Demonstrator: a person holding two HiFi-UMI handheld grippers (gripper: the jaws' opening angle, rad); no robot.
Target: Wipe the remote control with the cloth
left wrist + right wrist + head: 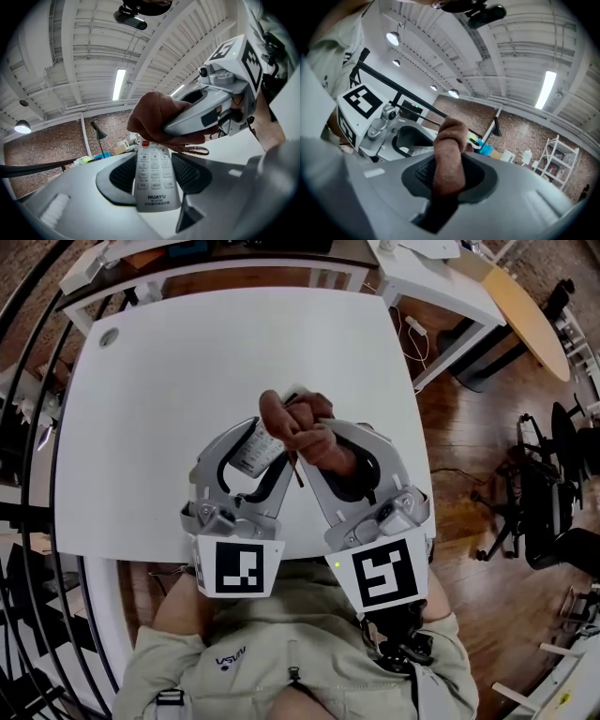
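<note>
Remote (154, 180) pinched by left hand-held gripper (153, 169), cloth (449, 154) by right hand-held gripper (448, 176), apparently touching

A square white table (169, 399) fills the head view's centre. An oval wooden tabletop (530, 310) sits at one o'clock. Black office chairs (553, 507) stand at three o'clock on wooden floor (469, 427). Black railing (52, 465) curves at nine o'clock.

Cloth (152, 117) over end of remote control (154, 180)

Left claw (269, 448) and right claw (323, 446) are both grey.
</note>
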